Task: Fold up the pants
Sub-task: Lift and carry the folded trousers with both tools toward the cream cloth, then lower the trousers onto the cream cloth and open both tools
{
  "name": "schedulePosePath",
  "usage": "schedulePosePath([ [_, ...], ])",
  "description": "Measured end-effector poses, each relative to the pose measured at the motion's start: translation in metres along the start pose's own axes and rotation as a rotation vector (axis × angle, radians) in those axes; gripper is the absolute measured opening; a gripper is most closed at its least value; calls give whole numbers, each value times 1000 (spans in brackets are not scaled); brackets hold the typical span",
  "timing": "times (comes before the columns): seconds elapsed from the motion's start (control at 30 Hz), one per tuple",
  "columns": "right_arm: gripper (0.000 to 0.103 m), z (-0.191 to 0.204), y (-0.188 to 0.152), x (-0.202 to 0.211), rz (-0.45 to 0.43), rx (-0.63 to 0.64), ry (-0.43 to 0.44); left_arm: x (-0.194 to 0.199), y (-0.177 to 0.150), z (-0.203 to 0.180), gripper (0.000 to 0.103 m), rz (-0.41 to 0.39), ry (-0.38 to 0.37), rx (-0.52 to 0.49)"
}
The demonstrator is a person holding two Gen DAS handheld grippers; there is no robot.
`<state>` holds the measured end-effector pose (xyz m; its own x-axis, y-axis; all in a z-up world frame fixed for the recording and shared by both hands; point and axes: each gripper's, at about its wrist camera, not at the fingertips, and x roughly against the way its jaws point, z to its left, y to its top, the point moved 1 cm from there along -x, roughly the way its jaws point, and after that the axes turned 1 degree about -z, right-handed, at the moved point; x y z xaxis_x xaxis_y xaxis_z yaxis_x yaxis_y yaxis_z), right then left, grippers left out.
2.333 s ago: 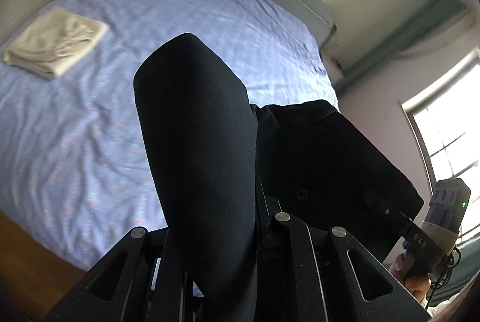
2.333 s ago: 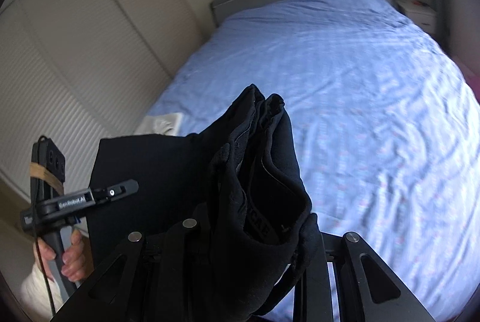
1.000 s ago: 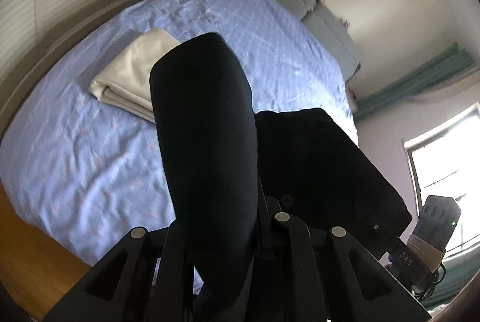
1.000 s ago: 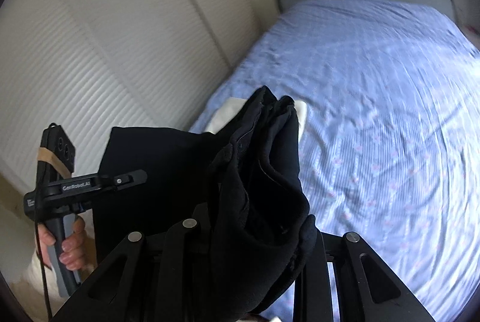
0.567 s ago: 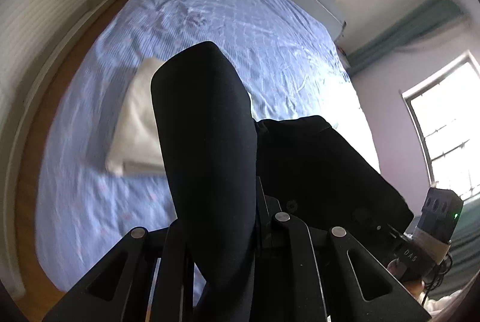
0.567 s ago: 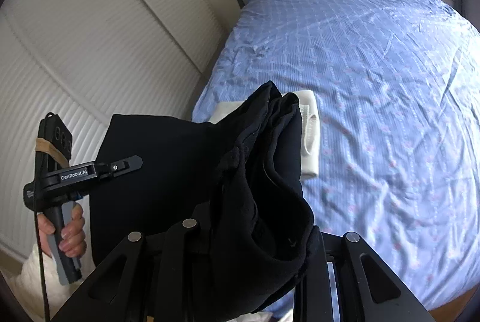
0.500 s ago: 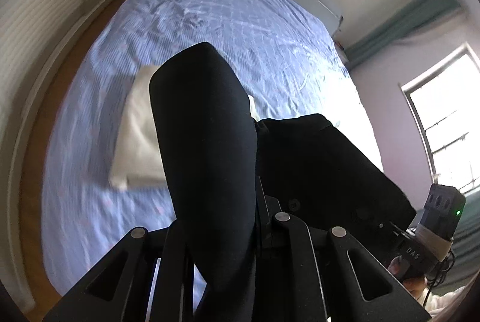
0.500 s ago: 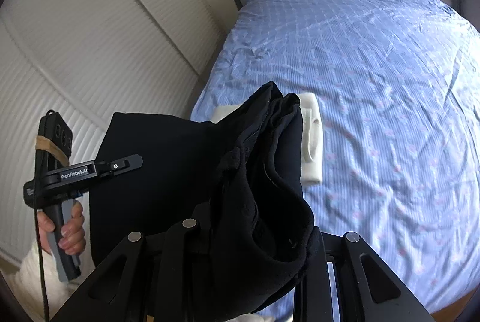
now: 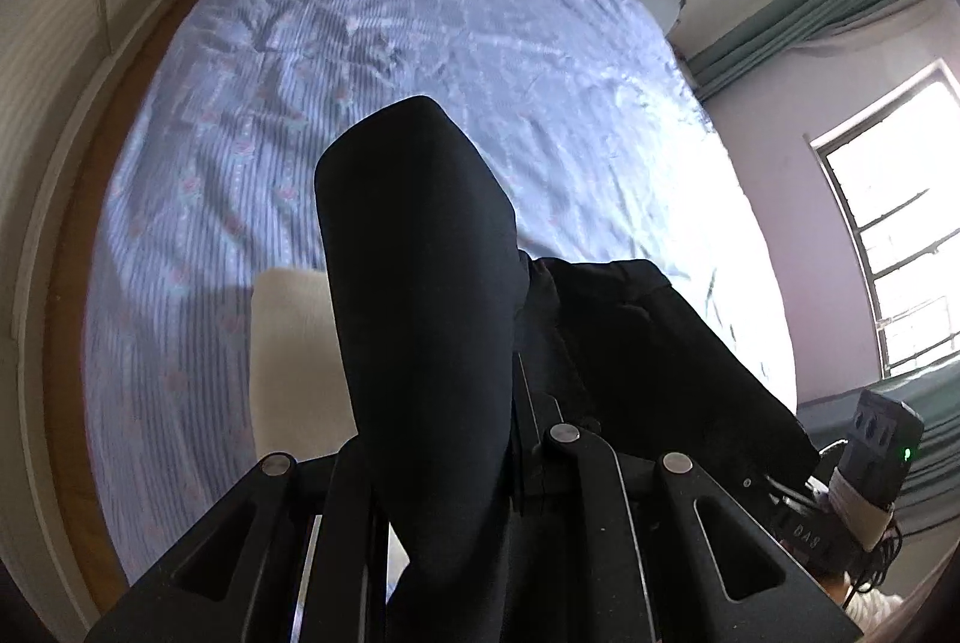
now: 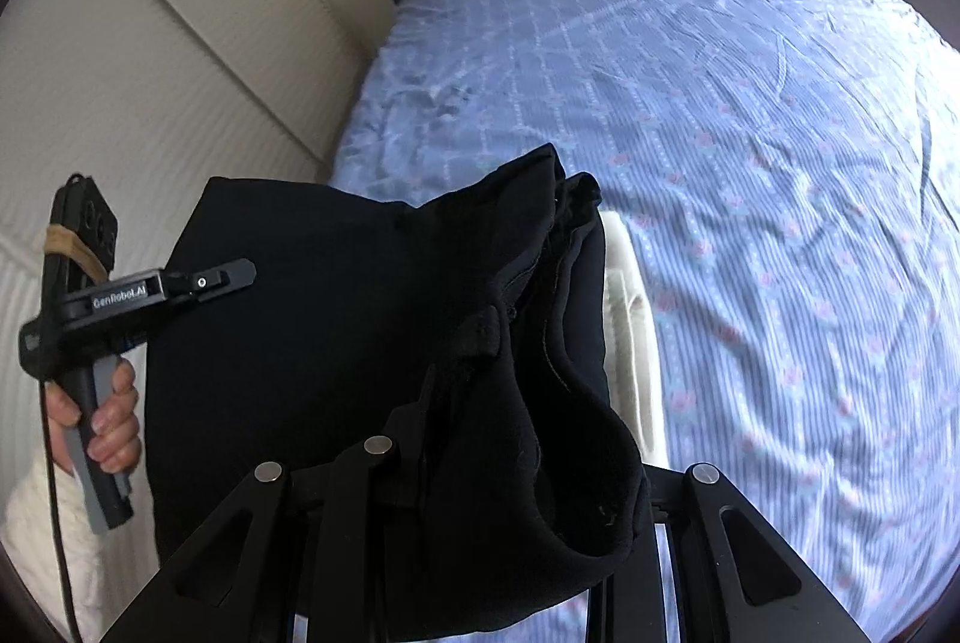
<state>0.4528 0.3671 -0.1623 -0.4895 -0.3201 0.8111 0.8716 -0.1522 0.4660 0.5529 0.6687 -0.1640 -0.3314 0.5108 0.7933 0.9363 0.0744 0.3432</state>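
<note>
Both grippers, left (image 9: 444,463) and right (image 10: 480,469), clamped the pants (image 10: 360,343) above the bed (image 10: 750,163); lowering them level would have kept the fold square.

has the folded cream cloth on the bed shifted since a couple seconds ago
Cannot tell. The cream cloth shows lower in the left wrist view against the bed, but the camera itself swung.

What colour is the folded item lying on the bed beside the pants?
Cream; the folded item shows best in the left wrist view.

Daylight from the window (image 9: 894,247) overexposes nearby bedsheet (image 9: 420,61); fisheye edges darken, slightly blurred.
</note>
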Motion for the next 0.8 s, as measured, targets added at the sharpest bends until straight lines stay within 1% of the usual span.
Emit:
schedulePosePath([
  [0.07,27,1,8,-17,16,22,-42,-18,16,6,16,23,-2,0],
  [0.17,27,-3,12,-36,34,10,-70,-42,30,14,16,61,13,-3],
  [0.23,27,-9,10,-47,54,-4,-88,-57,33,22,16,85,24,4],
  [0.33,29,-19,2,-61,96,-58,-94,-76,32,42,18,124,59,44],
  [0.37,30,-21,0,-68,116,-81,-93,-82,29,51,21,140,71,66],
  [0.4,34,-22,-3,-72,134,-98,-98,-86,26,59,24,152,84,77],
  [0.43,35,-23,-6,-75,147,-109,-106,-89,23,63,26,159,97,77],
  [0.47,40,-25,-11,-78,166,-123,-120,-91,19,66,30,169,112,70],
  [0.53,42,-29,-20,-82,198,-147,-139,-91,13,69,38,179,135,64],
  [0.6,47,-33,-31,-81,223,-172,-191,-89,7,68,45,184,163,46],
  [0.63,47,-33,-34,-80,227,-174,-212,-89,7,68,46,184,168,42],
  [0.67,55,-32,-36,-79,231,-169,-244,-86,5,67,46,183,175,38],
  [0.7,62,-31,-38,-78,234,-149,-306,-83,5,67,47,180,178,40],
  [0.73,65,-30,-38,-76,236,-138,-340,-78,4,66,50,168,194,45],
  [0.77,66,-30,-38,-73,234,-136,-361,-75,4,67,56,157,222,44],
  [0.8,66,-29,-37,-69,233,-137,-369,-65,5,65,58,118,325,14],
])
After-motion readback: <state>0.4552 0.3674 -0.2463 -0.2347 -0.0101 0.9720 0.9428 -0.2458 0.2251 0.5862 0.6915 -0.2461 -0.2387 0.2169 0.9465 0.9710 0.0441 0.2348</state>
